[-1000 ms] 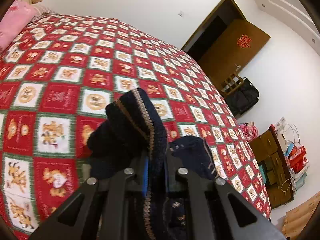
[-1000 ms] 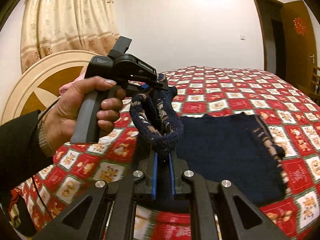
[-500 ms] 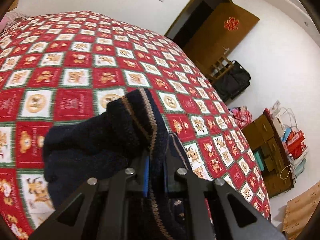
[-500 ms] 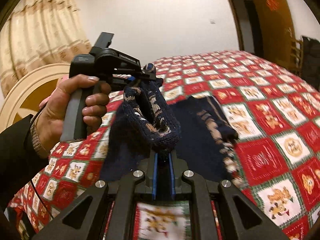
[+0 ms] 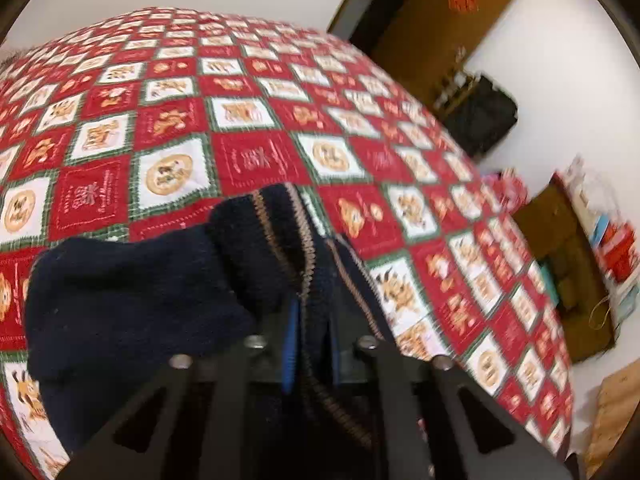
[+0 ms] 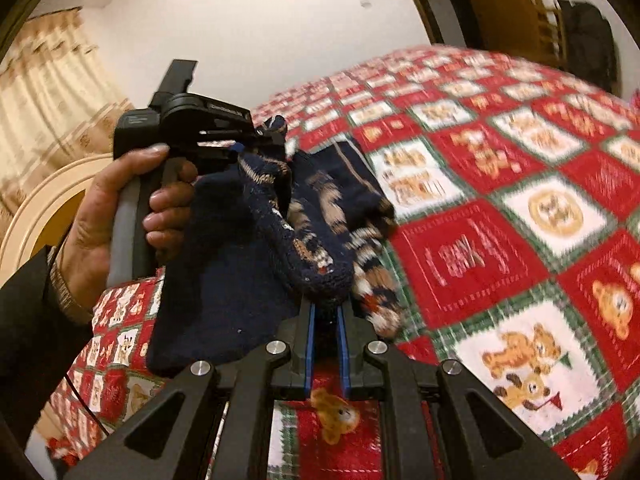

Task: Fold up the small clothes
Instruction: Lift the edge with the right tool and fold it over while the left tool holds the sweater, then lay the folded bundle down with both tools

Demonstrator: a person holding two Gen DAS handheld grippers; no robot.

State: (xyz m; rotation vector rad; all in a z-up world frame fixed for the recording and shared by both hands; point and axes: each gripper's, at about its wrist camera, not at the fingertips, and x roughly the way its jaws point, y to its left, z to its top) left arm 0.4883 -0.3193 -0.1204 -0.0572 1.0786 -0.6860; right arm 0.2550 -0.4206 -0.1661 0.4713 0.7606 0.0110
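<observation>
A small navy knitted sweater (image 5: 132, 292) with tan patterned trim hangs above the red patchwork bed quilt (image 5: 256, 160). My left gripper (image 5: 310, 300) is shut on its trimmed edge. My right gripper (image 6: 325, 306) is shut on another part of the sweater's (image 6: 240, 272) patterned edge. In the right wrist view the left gripper (image 6: 256, 144) and the hand holding it show at the left, with the sweater bunched and draped between the two grippers. Much of the garment is hidden in its own folds.
The quilt (image 6: 500, 248) covers a large bed. A brown door (image 5: 440, 28), a black bag (image 5: 480, 120) and a wooden cabinet (image 5: 560, 280) with clutter stand to the right of the bed. Curtains (image 6: 52, 100) and a round headboard (image 6: 44, 208) are at the left.
Both grippers lifted the sweater off the quilt and swung it toward the right; the garment now hangs bunched between them instead of lying spread on the bed.
</observation>
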